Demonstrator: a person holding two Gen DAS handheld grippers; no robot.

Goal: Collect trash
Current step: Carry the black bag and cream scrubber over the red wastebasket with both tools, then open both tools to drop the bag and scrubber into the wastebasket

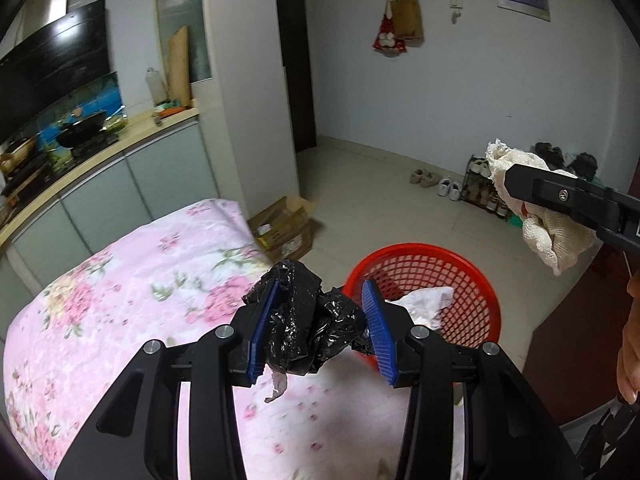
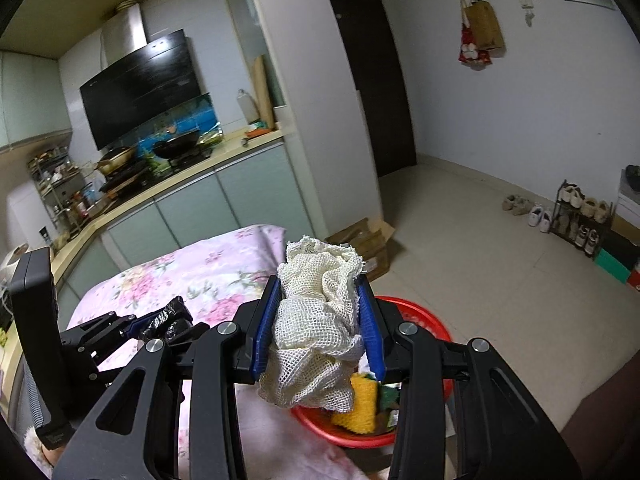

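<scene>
the left hand-held gripper (image 1: 320,324) is clamped on a crumpled black bag (image 1: 306,320), its blue pads (image 1: 262,330) pressing the wad from both sides. a pale scrap hangs from the underside of the bag. the gripper sits above the edge of a pink floral bed (image 1: 132,280), just beside the red basket (image 1: 476,280) that stands on the floor past the bed's edge.

the right hand-held gripper (image 2: 320,324) is clamped on a bundle of cream mesh cloth (image 2: 320,320), which bulges above and droops below its blue pads (image 2: 262,328). it is held over the basket (image 2: 420,316). in the left view the same cloth (image 1: 532,216) hangs high and to the right of the basket, clear of its rim.

inside the basket lie white crumpled paper (image 1: 428,300), a yellow sponge-like piece (image 2: 360,404) and something green (image 2: 390,394) beside it that is too hidden to name.

beyond the bed are an open cardboard box (image 1: 286,224) on the floor, a kitchen surface (image 1: 120,140) with a wok (image 1: 80,128), and a shoe rack (image 2: 580,216) against the far wall.
</scene>
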